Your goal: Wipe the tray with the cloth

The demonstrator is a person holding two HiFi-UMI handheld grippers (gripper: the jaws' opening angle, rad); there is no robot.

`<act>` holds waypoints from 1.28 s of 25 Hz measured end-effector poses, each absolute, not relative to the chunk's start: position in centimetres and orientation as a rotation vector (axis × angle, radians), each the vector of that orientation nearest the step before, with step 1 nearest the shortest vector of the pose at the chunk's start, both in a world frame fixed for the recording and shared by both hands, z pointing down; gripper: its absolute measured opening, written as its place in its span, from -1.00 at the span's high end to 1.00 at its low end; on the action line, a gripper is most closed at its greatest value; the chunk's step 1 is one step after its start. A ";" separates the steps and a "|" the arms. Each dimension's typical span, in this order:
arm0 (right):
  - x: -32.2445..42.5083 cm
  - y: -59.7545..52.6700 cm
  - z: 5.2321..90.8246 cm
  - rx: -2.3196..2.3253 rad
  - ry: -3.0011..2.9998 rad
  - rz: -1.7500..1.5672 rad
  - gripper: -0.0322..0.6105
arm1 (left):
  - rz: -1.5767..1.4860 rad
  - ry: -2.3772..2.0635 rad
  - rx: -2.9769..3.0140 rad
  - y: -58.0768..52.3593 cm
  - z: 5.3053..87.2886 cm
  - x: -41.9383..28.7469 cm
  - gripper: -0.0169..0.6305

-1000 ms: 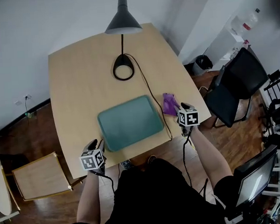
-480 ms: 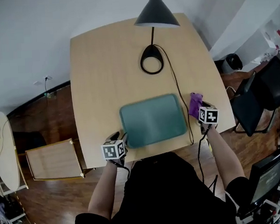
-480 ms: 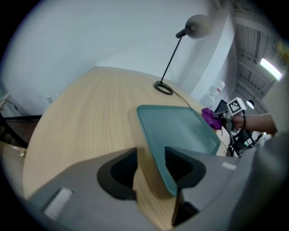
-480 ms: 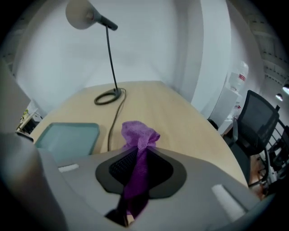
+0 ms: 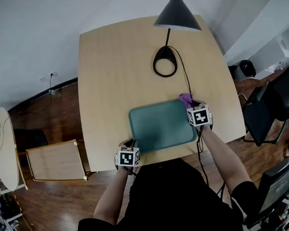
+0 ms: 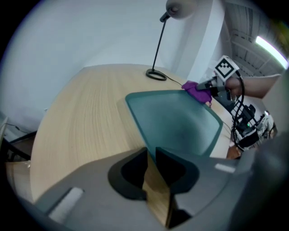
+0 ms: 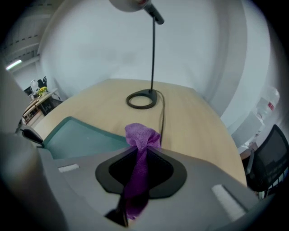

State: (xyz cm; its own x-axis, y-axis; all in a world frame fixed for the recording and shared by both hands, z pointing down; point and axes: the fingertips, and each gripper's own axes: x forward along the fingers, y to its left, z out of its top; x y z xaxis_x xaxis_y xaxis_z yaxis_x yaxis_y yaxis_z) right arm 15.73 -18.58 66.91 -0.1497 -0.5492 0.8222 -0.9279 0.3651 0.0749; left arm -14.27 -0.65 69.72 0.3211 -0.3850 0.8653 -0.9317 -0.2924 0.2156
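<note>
The pale wooden surface [image 5: 108, 66] fills most of what you see from the head view. On its near part lies the teal tray [image 5: 159, 126], and behind the tray stands a black desk lamp [image 5: 177, 14], its cable running down past the right side of the tray. Your left gripper [image 6: 151, 152] sits at the near left corner of the tray; its jaws have just been closing and now pinch that corner, with only a thin slit between them. Your right gripper [image 7: 142, 153] is at the far right corner of the tray, its jaws closed on the purple cloth [image 7: 141, 134], which bunches out beyond the tips.
</note>
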 end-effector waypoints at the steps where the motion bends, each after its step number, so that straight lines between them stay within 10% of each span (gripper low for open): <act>1: 14.4 -18.6 67.5 1.254 -1.813 0.591 0.70 | 0.903 -1.170 1.830 -0.7 69.7 -14.2 0.70; 20: -15.9 -13.8 69.2 0.810 -2.077 1.004 0.70 | 0.912 -1.144 1.854 -0.8 70.8 -14.1 0.69; 32: -0.1 -16.4 68.9 1.060 -1.973 0.881 0.70 | 0.912 -1.132 1.802 -0.8 70.0 -14.1 0.69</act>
